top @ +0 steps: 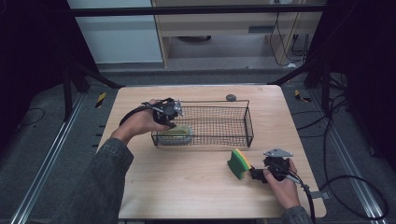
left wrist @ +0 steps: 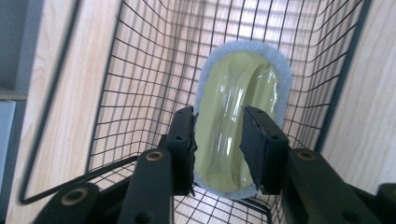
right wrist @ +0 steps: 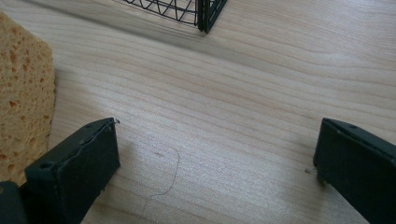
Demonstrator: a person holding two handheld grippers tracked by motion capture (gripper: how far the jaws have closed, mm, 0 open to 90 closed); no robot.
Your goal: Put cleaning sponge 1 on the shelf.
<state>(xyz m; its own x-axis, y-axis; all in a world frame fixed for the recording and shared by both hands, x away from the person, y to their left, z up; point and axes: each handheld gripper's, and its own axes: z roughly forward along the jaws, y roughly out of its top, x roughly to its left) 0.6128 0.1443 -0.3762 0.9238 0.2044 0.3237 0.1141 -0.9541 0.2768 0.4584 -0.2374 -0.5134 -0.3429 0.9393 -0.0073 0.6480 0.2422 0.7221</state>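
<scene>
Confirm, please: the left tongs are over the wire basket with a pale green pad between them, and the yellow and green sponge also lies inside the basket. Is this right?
Not quite. The sponge is not in the basket; it stands on the table outside it, beside the right tongs, as the high view shows. The rest holds: the left tongs are over the basket with the pale green pad between them.
</scene>
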